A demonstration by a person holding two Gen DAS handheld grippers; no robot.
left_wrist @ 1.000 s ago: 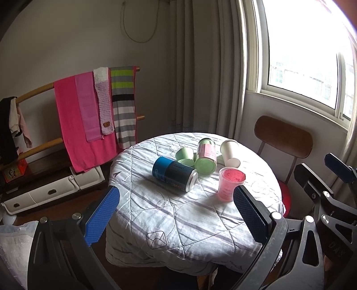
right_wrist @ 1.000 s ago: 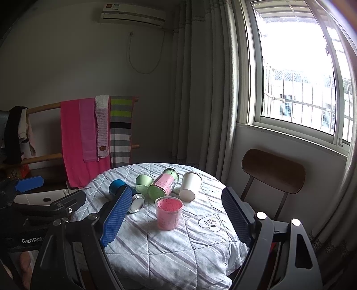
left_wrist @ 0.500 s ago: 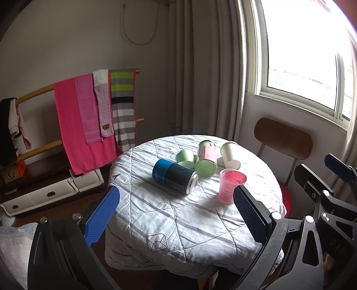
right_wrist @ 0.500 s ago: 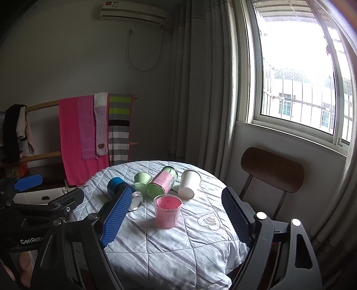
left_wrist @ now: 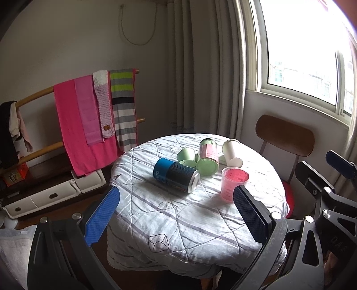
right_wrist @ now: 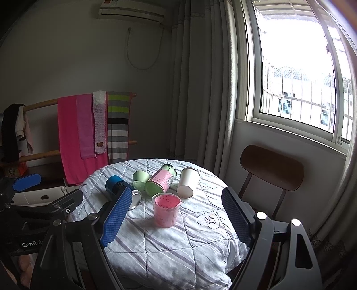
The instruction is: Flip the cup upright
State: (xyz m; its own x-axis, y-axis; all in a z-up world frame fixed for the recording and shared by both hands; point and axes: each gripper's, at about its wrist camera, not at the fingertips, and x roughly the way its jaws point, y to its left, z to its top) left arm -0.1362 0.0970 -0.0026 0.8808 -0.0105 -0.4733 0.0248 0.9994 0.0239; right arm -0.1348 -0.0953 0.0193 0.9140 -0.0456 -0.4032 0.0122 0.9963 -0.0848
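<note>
A round table draped in a quilted white cloth with grey stripes (left_wrist: 178, 218) fills the centre of both wrist views, set in a dim room beside long pale curtains (right_wrist: 200, 89) and a bright window (right_wrist: 296, 67) at the upper right of the frame. A translucent pink plastic cup (right_wrist: 166, 209) stands upright on the near middle of the cloth, mouth up. Behind it, toward the centre of the frame, lie a blue and black cylindrical can with a silver end (left_wrist: 176, 176), a small pale green cup (left_wrist: 186, 155) on its side, a green-lidded jar with a pink label (left_wrist: 208, 156) on its side, and a white paper cup (left_wrist: 232, 151) resting inverted or tilted; which cannot be told for certain. The green cup touches the jar; the white cup sits just beside the jar, nearer the window.

The left gripper (left_wrist: 176, 214) hangs released over the table's near edge, blue pads wide apart and holding nothing. The right gripper (right_wrist: 176, 214) likewise stands spread wide and empty, framing the pink cup without touching it.

A brown wooden chair (right_wrist: 272, 167) stands at right under the window sill. At left, a wooden rack carries pink towels and a striped cloth (left_wrist: 89, 120). A white wall air conditioner (right_wrist: 132, 11) shows at the top of the right wrist view.
</note>
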